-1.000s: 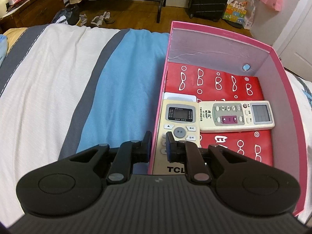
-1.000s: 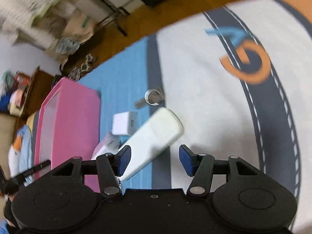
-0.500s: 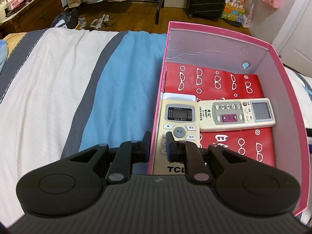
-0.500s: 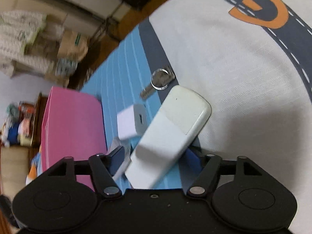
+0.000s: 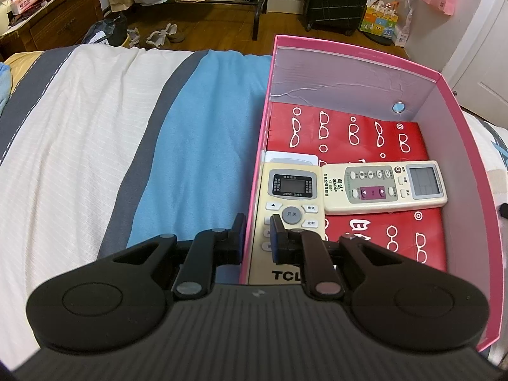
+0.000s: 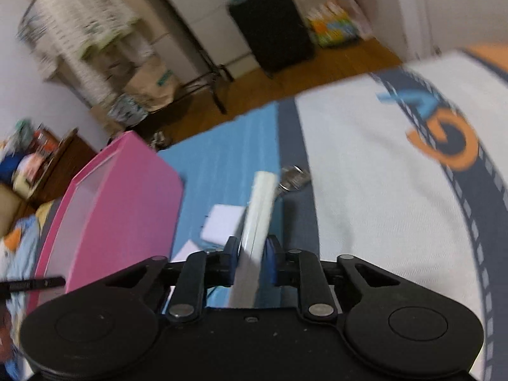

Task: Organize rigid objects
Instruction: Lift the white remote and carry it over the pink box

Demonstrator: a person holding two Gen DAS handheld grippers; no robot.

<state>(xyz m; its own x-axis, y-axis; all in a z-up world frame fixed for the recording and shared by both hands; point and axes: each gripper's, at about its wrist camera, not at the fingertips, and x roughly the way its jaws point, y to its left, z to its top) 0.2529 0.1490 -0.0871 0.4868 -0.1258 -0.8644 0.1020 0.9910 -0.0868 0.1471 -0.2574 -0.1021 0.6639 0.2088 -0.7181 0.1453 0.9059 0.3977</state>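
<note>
Only in the right view, a white remote [image 6: 257, 222] was seen on edge between the closing right gripper [image 6: 252, 249] pads; only in the left view, the pink box [image 5: 470, 171] wall was pinched by the left gripper [image 5: 257, 233], two remotes [image 5: 384, 187] lying inside.

A pink cardboard box [image 5: 470, 158] with matt walls is sitting on a ribbed cloth bedspread [image 5: 95, 133]. Inside the box, two smooth plastic remotes [image 5: 384, 187] are lying on glossy red paper [image 5: 355, 127].
</note>
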